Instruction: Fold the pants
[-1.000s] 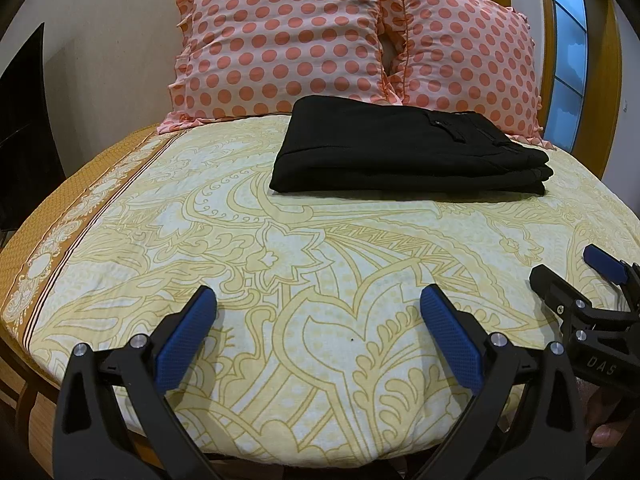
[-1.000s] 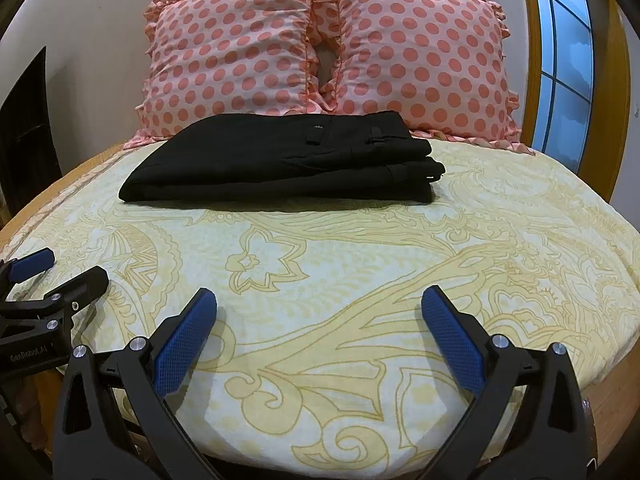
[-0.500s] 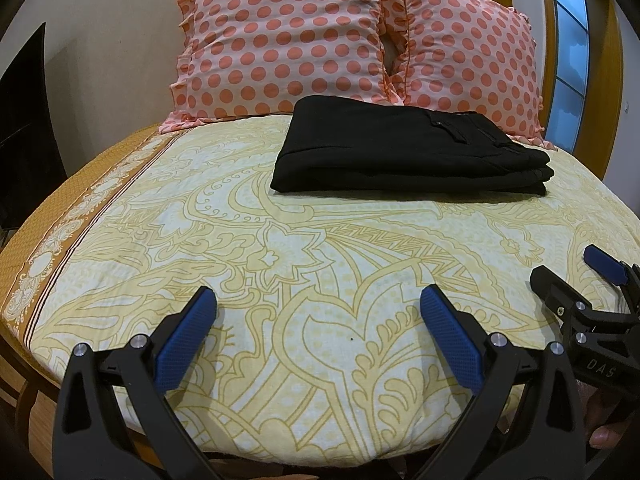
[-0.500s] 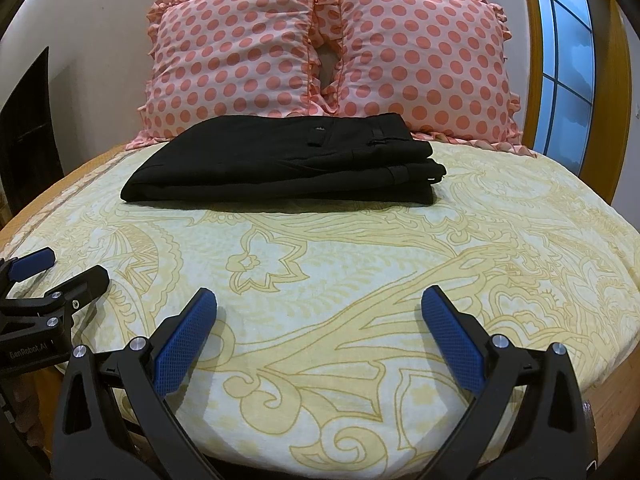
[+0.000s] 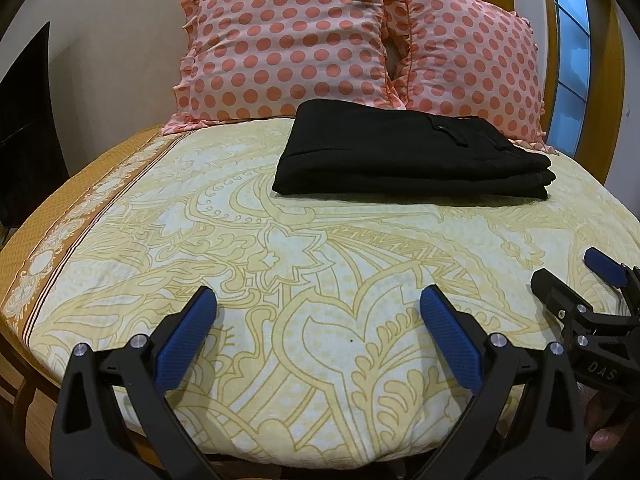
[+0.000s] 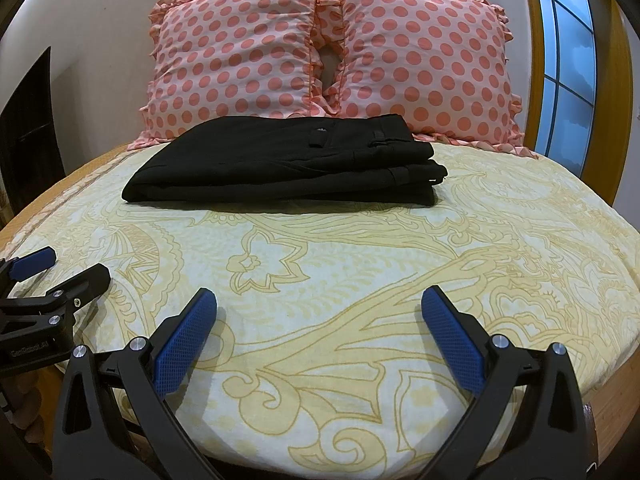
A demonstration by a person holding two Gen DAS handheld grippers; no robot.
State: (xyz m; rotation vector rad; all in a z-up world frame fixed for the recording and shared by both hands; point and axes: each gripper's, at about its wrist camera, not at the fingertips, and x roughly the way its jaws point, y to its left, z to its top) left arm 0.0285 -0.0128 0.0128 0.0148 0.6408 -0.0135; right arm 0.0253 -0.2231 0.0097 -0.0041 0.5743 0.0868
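Observation:
The black pants lie folded in a flat stack at the far side of the bed, just in front of the pillows; they also show in the right wrist view. My left gripper is open and empty, low over the near edge of the bed, well short of the pants. My right gripper is open and empty too, beside the left one. The right gripper shows at the right edge of the left wrist view. The left gripper shows at the left edge of the right wrist view.
A yellow patterned bedsheet covers the bed. Two pink polka-dot pillows lean on the wall behind the pants. A window with a wooden frame is at the right. A dark object stands at the left.
Both grippers have drifted very slightly; the pants and bed sit a touch lower in the views. Nothing was taken hold of or let go.

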